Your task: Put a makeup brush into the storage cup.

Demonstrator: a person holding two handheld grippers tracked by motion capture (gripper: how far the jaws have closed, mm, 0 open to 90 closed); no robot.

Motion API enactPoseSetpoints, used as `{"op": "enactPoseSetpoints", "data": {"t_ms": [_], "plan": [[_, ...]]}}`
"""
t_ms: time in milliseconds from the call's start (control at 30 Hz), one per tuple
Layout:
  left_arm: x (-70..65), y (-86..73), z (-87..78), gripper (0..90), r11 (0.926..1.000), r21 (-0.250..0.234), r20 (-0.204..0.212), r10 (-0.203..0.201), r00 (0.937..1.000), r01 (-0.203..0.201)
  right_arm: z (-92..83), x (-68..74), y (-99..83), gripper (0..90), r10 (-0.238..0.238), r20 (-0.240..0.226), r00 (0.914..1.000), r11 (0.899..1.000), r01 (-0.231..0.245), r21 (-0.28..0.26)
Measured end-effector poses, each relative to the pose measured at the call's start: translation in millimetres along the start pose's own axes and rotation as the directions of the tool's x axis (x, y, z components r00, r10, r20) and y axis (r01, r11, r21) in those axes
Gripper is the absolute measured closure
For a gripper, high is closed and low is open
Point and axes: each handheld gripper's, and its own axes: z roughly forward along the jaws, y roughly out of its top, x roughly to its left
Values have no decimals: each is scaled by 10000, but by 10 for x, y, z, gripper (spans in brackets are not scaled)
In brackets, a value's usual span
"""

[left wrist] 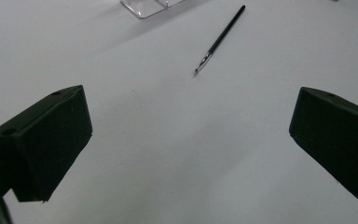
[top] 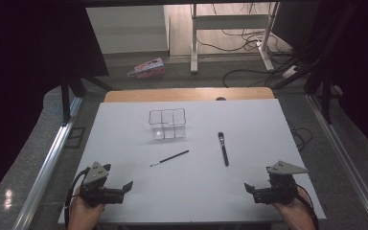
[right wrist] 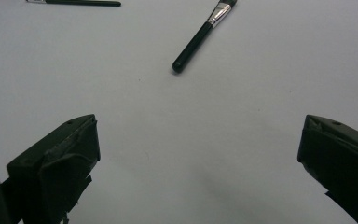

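The high view shows the whole white desk (top: 124, 143), a clear holder (top: 167, 123) at its middle, cables on the floor and a pink box (top: 147, 68), its print unreadable. The thin brush (left wrist: 220, 39) lies ahead of the left gripper (left wrist: 189, 135), the thick brush (right wrist: 203, 35) ahead of the right gripper (right wrist: 200, 154). Both jaws are wide open, empty.

My left gripper (top: 117, 190) sits at the near left of the table, held in my left hand (top: 84, 213), jaws spread wide with nothing between them. My right gripper (top: 254, 191) sits at the near right in my right hand (top: 294, 213), jaws likewise wide apart, empty. Both point inward toward each other.
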Motion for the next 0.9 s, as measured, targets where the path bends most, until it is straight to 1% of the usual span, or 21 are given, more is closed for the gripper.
{"op": "enactPoseSetpoints", "data": {"t_ms": [167, 267, 333, 367, 400, 433, 467, 533, 567, 633, 767, 900], "plan": [[-19, 12, 12, 3, 10000, -80, 237, 37, 9997, -35, 7, 11, 9, 0, -181, 1, 9998, 9998, 181, -29], [-18, 12, 31, 2, 10000, 41, 234, 67, 9997, -68, 12, 11, 10, 0, -210, -47, 9998, 9997, 210, 86], [-10, 8, 34, 0, 9999, 75, 56, 147, 9999, -147, 10, 13, 13, 0, -208, -57, 9998, 9997, 209, 102], [-10, 8, 34, 0, 9999, 75, 56, 147, 9999, -147, 10, 13, 13, 0, -208, -57, 9998, 9997, 209, 102], [-5, 4, 28, 0, 9997, 59, -139, 227, 9996, -226, 8, 13, 18, 0, -239, -21, 9997, 9996, 239, 131], [0, 2, 25, 0, 9997, 68, -213, 254, 9994, -253, 9, 12, 19, 0, -260, -21, 9997, 9996, 260, 143], [0, 2, 25, 0, 9997, 68, -213, 254, 9994, -253, 11, 11, 19, 0, -267, -44, 9996, 9995, 268, 155], [13, 0, 13, 0, 9997, 82, -394, 222, 9990, -219, 16, 12, 20, 0, -249, -89, 9997, 9995, 250, 182], [13, 0, 13, 0, 9997, 82, -394, 222, 9990, -219, 16, 12, 20, 0, -249, -89, 9997, 9995, 250, 182], [27, -2, 11, 0, 9999, 89, -389, 59, 9992, -55, 28, 17, 22, 0, -227, -182, 9996, 9994, 232, 243], [21, 0, 7, 0, 9999, 106, -442, 64, 9990, -59, 37, 25, 21, 0, -266, -168, 9995, 9990, 272, 349], [14, -2, 5, 0, 9998, 177, -444, 129, 9989, -121, 53, 31, 20, 0, -290, -109, 9995, 9979, 296, 575]]}}
